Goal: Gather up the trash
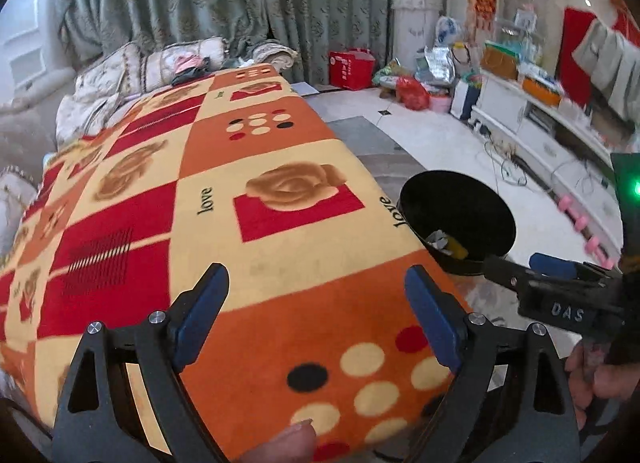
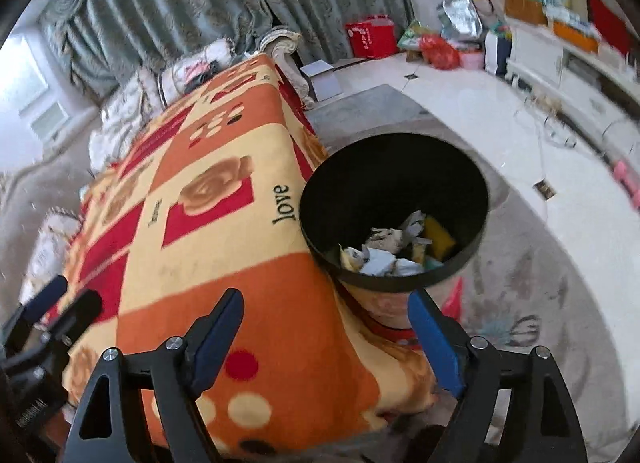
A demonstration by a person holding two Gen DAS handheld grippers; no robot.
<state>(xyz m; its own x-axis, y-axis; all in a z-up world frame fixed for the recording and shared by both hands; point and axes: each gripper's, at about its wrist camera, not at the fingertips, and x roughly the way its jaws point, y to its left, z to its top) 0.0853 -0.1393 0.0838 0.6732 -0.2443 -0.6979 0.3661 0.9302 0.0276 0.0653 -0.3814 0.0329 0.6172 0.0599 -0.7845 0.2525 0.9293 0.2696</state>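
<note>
Your left gripper [image 1: 316, 315] hangs over the patterned blanket [image 1: 248, 167], jaws spread wide with nothing between them. Your right gripper [image 2: 324, 339] stands equally released, empty, above the blanket's near corner and just short of the black bin [image 2: 394, 183]. The bin sits on the pale rug [image 2: 532, 303], pressed against the blanket's edge beside the word "love". Inside the bin lie crumpled paper scraps [image 2: 384, 251] and a yellow piece [image 2: 440, 239], heaped toward the side nearest you. From the left wrist view, the right gripper reaches in just beside the bin's rim, with your hand [image 1: 600, 379] behind it.
</note>
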